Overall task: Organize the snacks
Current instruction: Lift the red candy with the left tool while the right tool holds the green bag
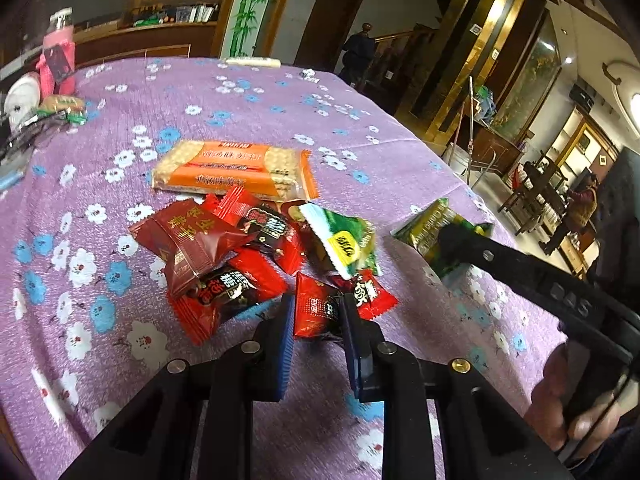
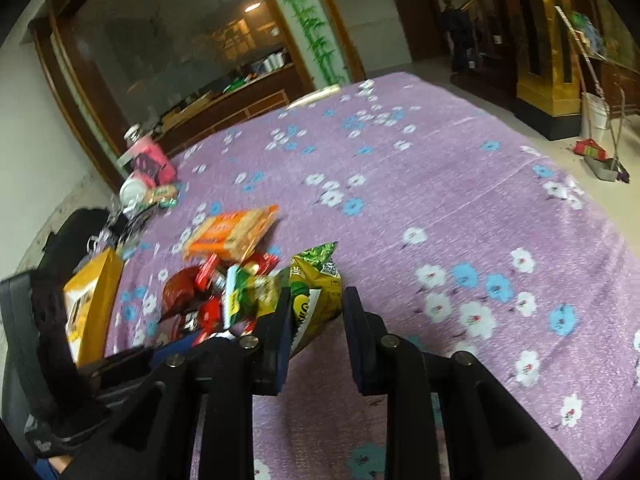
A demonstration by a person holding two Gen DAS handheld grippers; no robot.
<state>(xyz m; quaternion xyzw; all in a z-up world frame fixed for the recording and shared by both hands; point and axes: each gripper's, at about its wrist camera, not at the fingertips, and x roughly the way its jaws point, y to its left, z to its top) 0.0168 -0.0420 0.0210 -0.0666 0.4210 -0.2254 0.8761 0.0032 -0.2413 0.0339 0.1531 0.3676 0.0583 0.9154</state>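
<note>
A pile of small snack packets lies on the purple flowered tablecloth. My left gripper is shut on a small red packet at the pile's near edge. Red and dark-red packets and a green-white packet lie behind it, with an orange cracker pack beyond. My right gripper has a green-yellow packet standing between its fingers, touching the left one; a gap shows at the right finger. The same packet shows in the left wrist view under the right gripper.
A pink bottle, a white cup and more wrapped snacks sit at the far left of the table. A yellow box stands at the left edge. The table's right edge drops to the floor.
</note>
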